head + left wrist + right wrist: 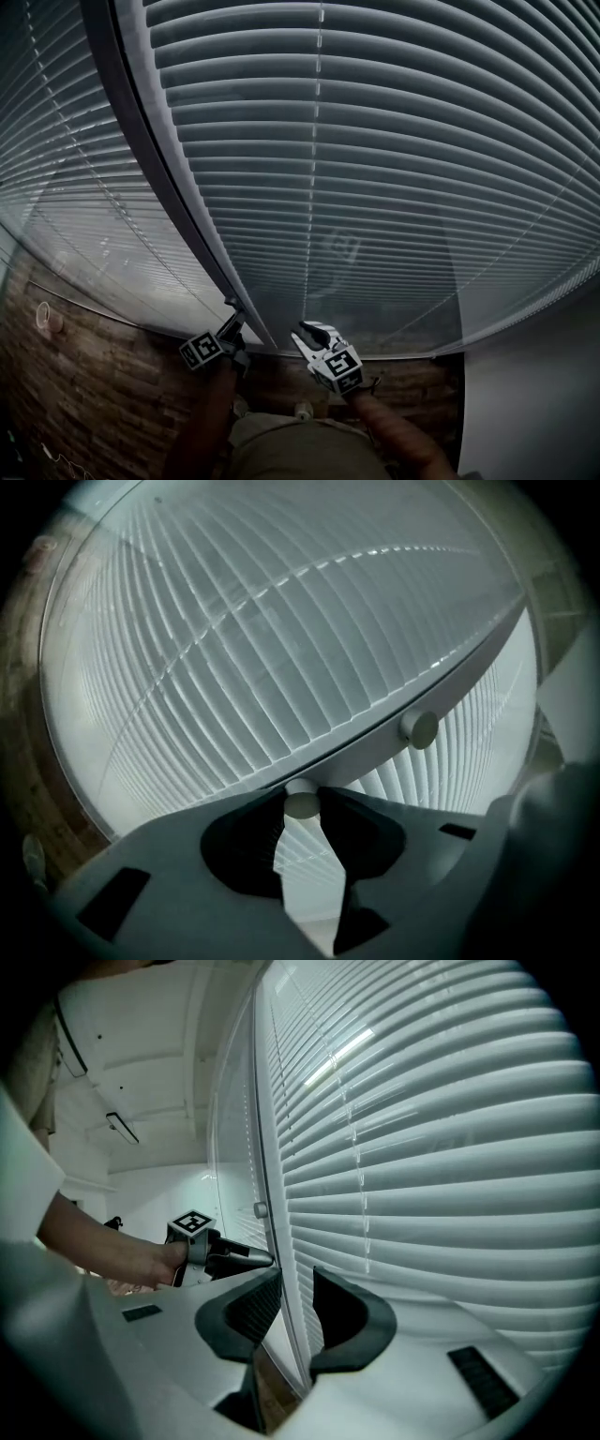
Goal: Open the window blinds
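Closed white slatted blinds fill the window. A grey frame post splits them from a second blind panel on the left. My left gripper is at the foot of that post. In the left gripper view it is shut on a small round white knob on the post, with a second knob further along. My right gripper hovers just right of the post, near the bottom slats. Its jaws are shut and hold nothing, and the post edge shows behind them. The left gripper appears in the right gripper view.
A brick wall runs below the window sill. A plain white wall stands at the right. Thin lift cords hang down the blinds. The person's arms and lap are at the bottom.
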`<move>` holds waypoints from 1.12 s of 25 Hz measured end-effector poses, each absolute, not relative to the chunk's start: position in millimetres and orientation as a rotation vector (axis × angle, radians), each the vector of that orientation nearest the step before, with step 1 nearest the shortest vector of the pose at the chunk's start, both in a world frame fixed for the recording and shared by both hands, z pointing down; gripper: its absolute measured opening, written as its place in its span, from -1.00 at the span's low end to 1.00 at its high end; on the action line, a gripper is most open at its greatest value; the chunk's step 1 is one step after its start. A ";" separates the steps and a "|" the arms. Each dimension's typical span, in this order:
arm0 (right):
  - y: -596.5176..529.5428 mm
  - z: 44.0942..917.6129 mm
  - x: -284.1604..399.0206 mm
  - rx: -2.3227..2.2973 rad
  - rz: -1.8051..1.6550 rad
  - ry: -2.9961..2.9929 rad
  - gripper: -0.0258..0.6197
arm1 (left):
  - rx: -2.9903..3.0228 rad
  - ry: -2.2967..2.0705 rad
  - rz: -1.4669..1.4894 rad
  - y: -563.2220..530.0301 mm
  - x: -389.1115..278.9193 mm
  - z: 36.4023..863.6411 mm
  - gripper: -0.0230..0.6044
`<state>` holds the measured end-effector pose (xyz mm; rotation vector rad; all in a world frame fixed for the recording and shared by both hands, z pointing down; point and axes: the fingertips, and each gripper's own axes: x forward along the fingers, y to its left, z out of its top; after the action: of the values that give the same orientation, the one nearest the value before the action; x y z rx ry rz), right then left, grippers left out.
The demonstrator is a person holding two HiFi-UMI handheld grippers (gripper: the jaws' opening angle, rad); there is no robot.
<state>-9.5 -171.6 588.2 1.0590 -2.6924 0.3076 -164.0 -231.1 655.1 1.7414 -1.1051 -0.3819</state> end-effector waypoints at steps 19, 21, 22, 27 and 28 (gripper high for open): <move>-168.6 588.8 -5.0 1.069 0.306 -2.698 -0.58 | 1.403 -0.737 -0.806 -231.1 -157.9 645.6 -0.50; -167.5 586.1 -6.3 1.067 0.316 -2.700 -0.58 | 1.370 -0.712 -0.822 -231.2 -157.8 644.7 -0.50; -167.3 584.2 -7.3 1.064 0.320 -2.704 -0.58 | 1.356 -0.699 -0.829 -231.5 -158.0 644.6 -0.50; -165.5 584.9 -8.2 1.060 0.318 -2.706 -0.58 | 1.474 -0.760 -0.774 -231.3 -159.4 643.4 -0.50; -165.8 585.4 -7.8 1.062 0.307 -2.704 -0.58 | 1.549 -0.820 -0.714 -231.0 -160.7 644.4 -0.50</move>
<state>-7.8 -165.8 585.4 1.0623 -2.7038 0.3068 -160.7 -231.0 644.4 1.5489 -0.8201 -0.7145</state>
